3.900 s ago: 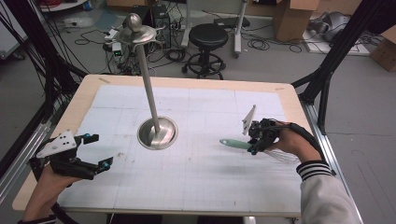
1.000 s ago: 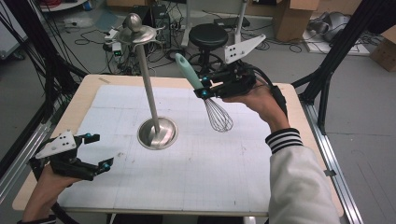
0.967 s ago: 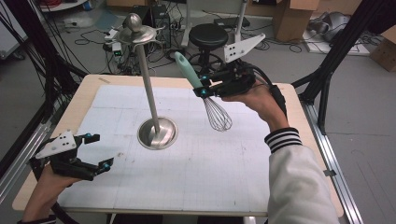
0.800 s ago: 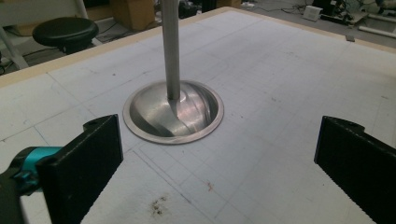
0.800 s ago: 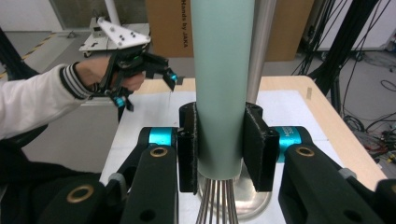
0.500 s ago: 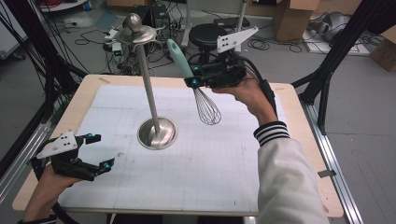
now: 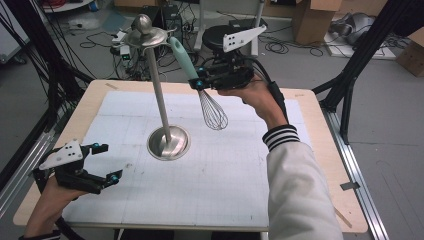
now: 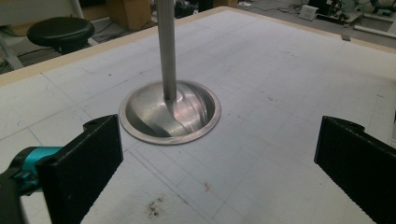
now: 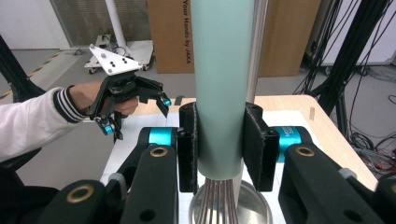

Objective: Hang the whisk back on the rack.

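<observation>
1. Tabletop (image 7: 300, 165) carries a metal stand (image 7: 159, 107) whose round base sits near the middle and whose pole rises to a capped top.
2. Whisk (image 7: 212, 111) hangs in the air right of the pole, wires down, its pale green handle slanting up toward the stand's top, long axis tilted.
3. Right hand-held gripper (image 7: 200, 82) is clamped on the handle and is nearer the top; likely next comes hanging the whisk there.
4. Left hand-held gripper (image 7: 107, 162) rests low, jaws spread, empty.
</observation>
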Tool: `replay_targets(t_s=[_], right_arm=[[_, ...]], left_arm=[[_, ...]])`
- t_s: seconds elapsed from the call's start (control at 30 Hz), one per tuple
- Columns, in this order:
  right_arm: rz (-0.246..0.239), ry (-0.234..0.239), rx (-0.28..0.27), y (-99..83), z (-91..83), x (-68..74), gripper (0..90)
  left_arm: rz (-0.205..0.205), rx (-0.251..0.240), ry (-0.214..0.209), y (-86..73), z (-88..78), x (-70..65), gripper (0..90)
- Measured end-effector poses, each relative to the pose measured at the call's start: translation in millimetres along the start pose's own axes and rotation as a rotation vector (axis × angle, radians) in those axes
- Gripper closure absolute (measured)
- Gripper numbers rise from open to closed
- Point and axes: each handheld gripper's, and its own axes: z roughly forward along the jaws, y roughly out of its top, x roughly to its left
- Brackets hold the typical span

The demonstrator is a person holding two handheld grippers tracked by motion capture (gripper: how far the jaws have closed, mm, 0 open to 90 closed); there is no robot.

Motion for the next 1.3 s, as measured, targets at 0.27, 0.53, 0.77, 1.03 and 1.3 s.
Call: replay_targets(t_s=[0.27,0.53,0.77,1.03,1.3], right_arm=[[0.001,0.002,0.002,-2.5,6.7,-5.2,69.3],[0.015,0.005,-0.004,-4.4,15.3,-9.6,69.2],[0.003,0.003,-0.004,-5.3,22.9,-11.5,68.9],[-0.005,0.001,0.005,-3.5,31.9,-12.7,68.7],[0.005,-0.034,0.014,-2.9,32.4,-11.2,61.4]], left_arm=[[0.0,-0.001,0.001,0.0,0.0,-0.1,1.7],[-0.001,-0.004,0.001,0.5,-0.7,-0.1,1.7],[-0.001,-0.005,0.0,0.5,-0.8,-0.1,1.7],[-0.003,-0.011,0.003,0.7,-1.8,0.4,1.7],[0.0,-0.007,0.0,0.6,-1.4,0.3,1.7]])
